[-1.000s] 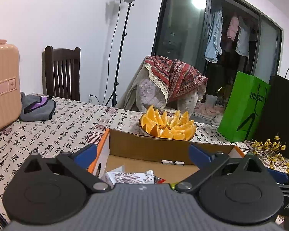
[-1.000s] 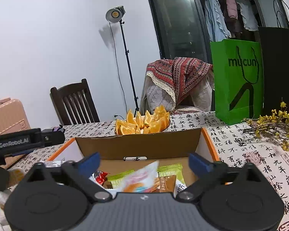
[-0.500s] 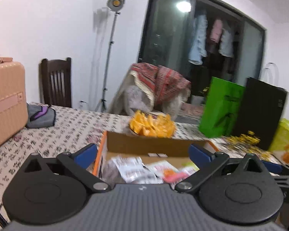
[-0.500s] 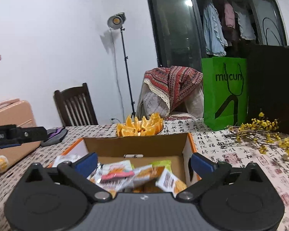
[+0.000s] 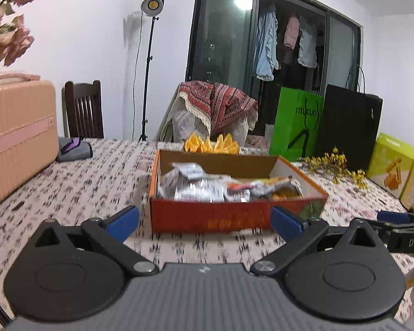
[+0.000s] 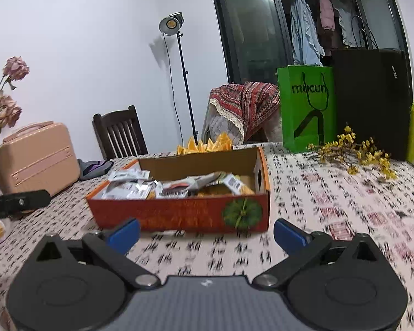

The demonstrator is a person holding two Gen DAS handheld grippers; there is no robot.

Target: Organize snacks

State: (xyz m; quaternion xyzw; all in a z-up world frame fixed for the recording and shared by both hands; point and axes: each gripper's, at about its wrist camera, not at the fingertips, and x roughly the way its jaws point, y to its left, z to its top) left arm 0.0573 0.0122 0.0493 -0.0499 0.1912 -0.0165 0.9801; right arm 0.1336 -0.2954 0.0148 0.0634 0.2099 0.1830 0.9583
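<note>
An orange cardboard box full of snack packets sits on the patterned tablecloth ahead of both grippers. My left gripper is open and empty, just short of the box's near wall. My right gripper is also open and empty, in front of the box's near wall. The right gripper's blue tip shows at the right edge of the left wrist view. The left gripper's black body shows at the left of the right wrist view.
A bowl of orange slices stands behind the box. A pink case, a grey pouch and a dark chair are at the left. Green bag, black bag and yellow flowers are at the right.
Both grippers have pulled back from over the box toward me. The box's near wall and a strip of tablecloth now show in front of the fingertips. Both stay open and empty.
</note>
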